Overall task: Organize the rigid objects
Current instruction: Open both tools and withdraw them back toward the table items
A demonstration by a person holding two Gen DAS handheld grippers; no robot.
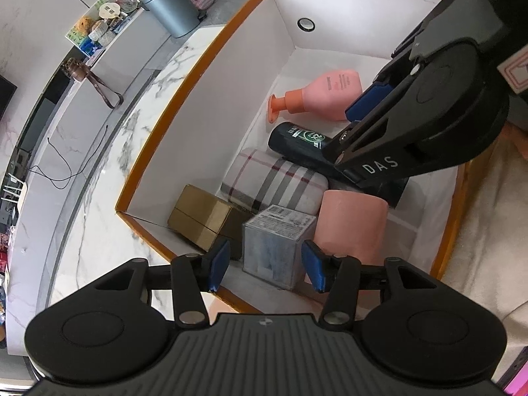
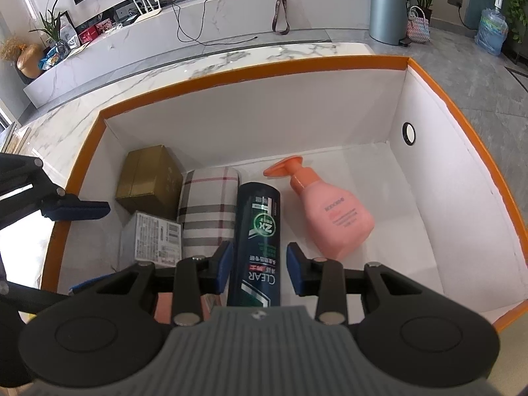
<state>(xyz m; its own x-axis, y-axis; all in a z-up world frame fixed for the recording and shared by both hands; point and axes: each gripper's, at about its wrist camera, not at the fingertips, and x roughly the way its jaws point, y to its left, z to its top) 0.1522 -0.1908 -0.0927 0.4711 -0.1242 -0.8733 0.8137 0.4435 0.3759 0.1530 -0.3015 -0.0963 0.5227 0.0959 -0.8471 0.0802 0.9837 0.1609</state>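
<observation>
The right tool [image 2: 257, 272] stands open astride the dark bottle [image 2: 259, 241], pads not touching. Lower it squarely and close at mid-body. The left tool [image 1: 265, 265] is open and empty above the clear box [image 1: 274, 244], at 6 o'clock in the bin [image 1: 198, 76].

Marble table [image 2: 231, 61] bears orange-rimmed white box [image 2: 250, 66].

A grey pedal bin [image 2: 389, 11] stands on the far floor, with a small woven basket [image 2: 418, 26] just to its right and a water jug [image 2: 491, 31] further right. On the long marble shelf [image 2: 198, 33] lie a black cable [image 2: 194, 23] and a brown strap [image 2: 280, 10]. At far left stands a gold vase [image 2: 29, 61].
</observation>
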